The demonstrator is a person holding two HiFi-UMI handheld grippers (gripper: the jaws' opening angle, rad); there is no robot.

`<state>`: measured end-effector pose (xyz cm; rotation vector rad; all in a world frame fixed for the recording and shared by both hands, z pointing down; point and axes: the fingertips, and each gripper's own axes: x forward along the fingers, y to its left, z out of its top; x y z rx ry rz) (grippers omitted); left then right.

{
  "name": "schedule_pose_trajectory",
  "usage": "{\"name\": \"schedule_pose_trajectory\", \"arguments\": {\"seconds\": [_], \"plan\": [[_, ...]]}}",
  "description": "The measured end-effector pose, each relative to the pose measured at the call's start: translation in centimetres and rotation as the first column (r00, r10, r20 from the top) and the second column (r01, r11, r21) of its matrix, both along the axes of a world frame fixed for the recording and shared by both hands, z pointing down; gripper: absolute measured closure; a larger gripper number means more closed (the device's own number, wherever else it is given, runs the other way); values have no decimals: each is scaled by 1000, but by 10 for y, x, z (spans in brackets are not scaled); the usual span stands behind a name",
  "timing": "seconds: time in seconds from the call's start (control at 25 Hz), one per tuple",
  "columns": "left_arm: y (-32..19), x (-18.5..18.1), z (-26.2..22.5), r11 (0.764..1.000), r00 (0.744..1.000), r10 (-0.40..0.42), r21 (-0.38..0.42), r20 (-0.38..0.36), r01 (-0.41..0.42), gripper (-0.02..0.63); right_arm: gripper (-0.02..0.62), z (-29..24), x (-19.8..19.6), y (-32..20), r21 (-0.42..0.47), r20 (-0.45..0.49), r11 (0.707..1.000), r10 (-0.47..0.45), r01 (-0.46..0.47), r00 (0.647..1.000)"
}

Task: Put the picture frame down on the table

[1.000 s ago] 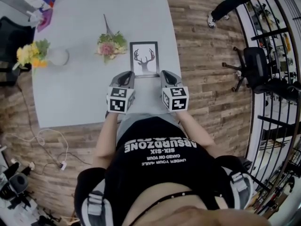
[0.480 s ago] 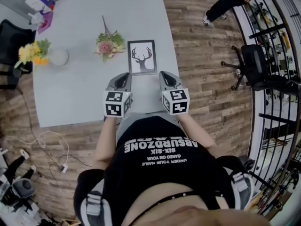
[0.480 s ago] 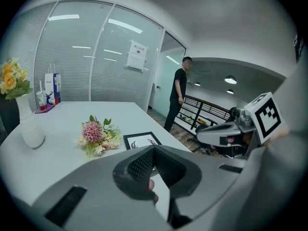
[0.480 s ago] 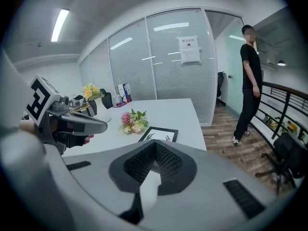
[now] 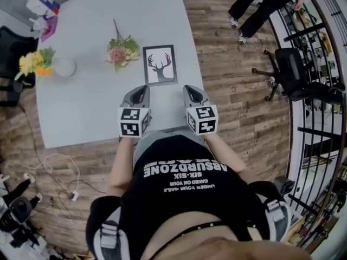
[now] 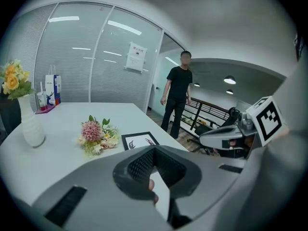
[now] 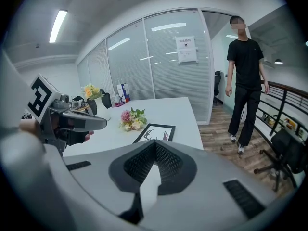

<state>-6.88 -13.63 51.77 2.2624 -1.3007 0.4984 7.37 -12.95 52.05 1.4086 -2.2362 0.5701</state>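
The picture frame (image 5: 160, 65), black-edged with a deer-antler print, lies flat on the grey table (image 5: 81, 102), free of both grippers. It also shows beyond the jaws in the left gripper view (image 6: 139, 141) and the right gripper view (image 7: 155, 133). My left gripper (image 5: 141, 91) hovers just short of the frame's near left corner, jaws shut and holding nothing (image 6: 154, 149). Level with it, short of the near right corner, my right gripper (image 5: 190, 90) is also shut and empty (image 7: 155, 144).
A small bouquet (image 5: 122, 52) lies left of the frame. A white vase of yellow flowers (image 5: 43, 64) stands at the table's left edge, with boxes (image 5: 43, 1) at the far corner. A person (image 5: 260, 4) walks on the wood floor at right, near an office chair (image 5: 293, 72).
Both grippers have drawn back toward me, off the frame's near corners, leaving a gap. The frame stays flat on the table. The person at the back right has walked on.
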Motion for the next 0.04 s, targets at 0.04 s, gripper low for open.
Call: {"name": "schedule_pose_trajectory", "arguments": {"seconds": [0.04], "plan": [[0, 1, 0, 1000, 1000, 0, 0, 1, 0, 590, 580, 1, 1, 1, -3, 0, 1000, 2, -2, 1000]]}}
